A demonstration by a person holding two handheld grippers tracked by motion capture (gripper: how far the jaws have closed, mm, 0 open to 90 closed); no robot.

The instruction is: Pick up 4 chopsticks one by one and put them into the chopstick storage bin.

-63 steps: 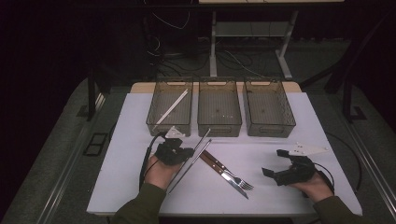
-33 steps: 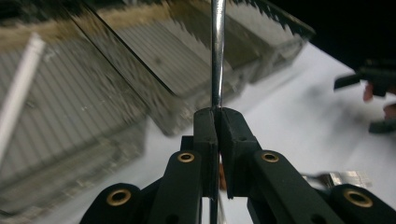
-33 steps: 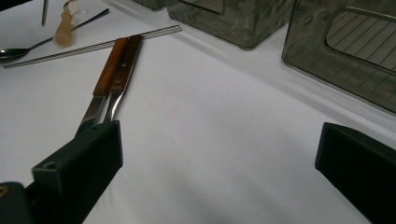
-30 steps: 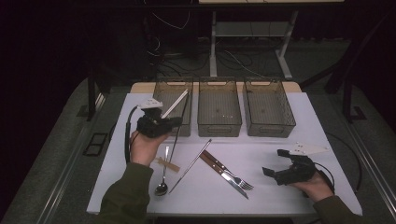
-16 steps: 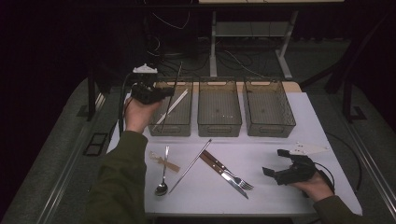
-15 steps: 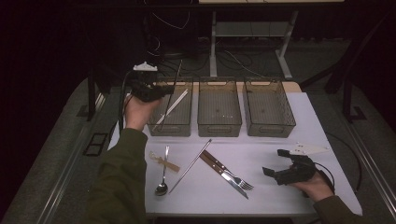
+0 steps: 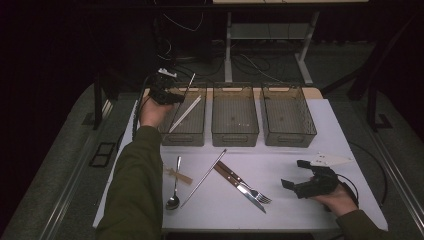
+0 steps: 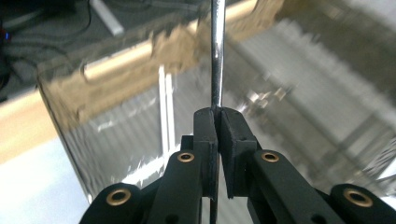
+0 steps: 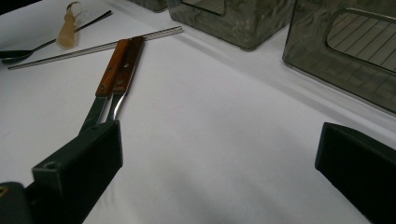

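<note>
My left gripper (image 7: 170, 95) hovers over the far left corner of the left bin (image 7: 184, 137). It is shut on a thin metal rod (image 7: 190, 81) that sticks up and away from it. In the left gripper view the pads (image 8: 205, 128) press together on that rod (image 8: 215, 56), with the bin's wall (image 8: 74, 116) below. A white stick (image 7: 185, 114) lies inside this bin. My right gripper (image 7: 292, 173) rests low on the table's right side, open, with nothing between its fingers (image 9: 88, 154).
On the white table (image 7: 300, 210) lie a spoon (image 7: 174, 184), a wooden piece (image 7: 179, 175), a second metal rod (image 7: 204, 177), and a wood-handled knife and fork (image 7: 242, 184). The middle bin (image 7: 235, 135) and right bin (image 7: 290, 137) stand at the back.
The left hand has carried the metal rod away from the table's front up to the far left corner of the left bin. The right hand has stayed still.
</note>
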